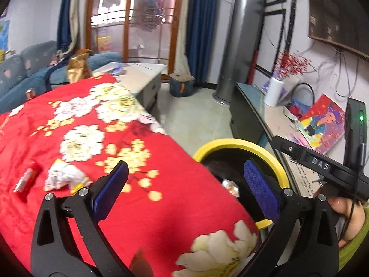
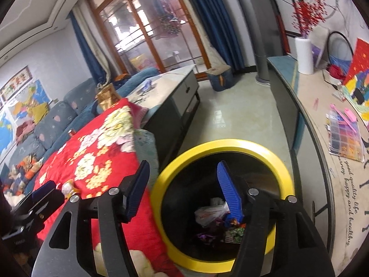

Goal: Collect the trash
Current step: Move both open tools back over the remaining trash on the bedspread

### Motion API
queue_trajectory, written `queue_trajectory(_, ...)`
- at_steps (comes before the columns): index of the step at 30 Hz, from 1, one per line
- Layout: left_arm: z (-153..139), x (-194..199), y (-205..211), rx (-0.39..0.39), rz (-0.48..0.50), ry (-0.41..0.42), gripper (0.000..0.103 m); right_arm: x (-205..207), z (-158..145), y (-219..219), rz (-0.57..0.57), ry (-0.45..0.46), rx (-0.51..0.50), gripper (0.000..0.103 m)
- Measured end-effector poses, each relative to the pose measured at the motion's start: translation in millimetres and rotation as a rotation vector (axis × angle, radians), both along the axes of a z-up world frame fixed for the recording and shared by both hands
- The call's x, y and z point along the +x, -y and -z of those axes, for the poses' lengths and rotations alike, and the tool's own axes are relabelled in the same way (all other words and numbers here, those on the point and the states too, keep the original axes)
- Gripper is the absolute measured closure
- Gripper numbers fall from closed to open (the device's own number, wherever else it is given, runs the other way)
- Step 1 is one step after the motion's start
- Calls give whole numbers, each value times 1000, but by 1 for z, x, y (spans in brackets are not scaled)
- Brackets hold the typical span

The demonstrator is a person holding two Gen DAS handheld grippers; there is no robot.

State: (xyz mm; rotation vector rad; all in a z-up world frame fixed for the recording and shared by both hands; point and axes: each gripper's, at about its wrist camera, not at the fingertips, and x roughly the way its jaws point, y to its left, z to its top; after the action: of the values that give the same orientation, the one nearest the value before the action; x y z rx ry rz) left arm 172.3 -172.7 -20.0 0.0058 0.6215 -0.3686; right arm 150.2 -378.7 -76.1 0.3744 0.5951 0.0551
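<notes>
A yellow-rimmed black trash bin stands on the floor beside a table covered with a red flowered cloth. Several wrappers lie at the bin's bottom. My right gripper is open and empty above the bin's left rim. My left gripper is open and empty over the cloth's right edge, near the bin. On the cloth lie a crumpled white wrapper and a small red-and-white wrapper, left of my left gripper. The left gripper also shows in the right wrist view.
A gold bag and a red can stand at the cloth's far end. A blue sofa runs along the left. A grey coffee table is behind. A side counter with a white vase lines the right wall.
</notes>
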Motion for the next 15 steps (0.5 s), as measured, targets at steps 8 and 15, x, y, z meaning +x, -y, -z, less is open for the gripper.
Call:
queue_trajectory(8, -8, -7, -39, 2, -84, 42, 11, 1, -16, -46, -103, 33, -35, 39)
queue_trajectory(15, -7, -9, -76, -15, -156, 42, 11, 4, -21, -81, -177, 33, -59, 38)
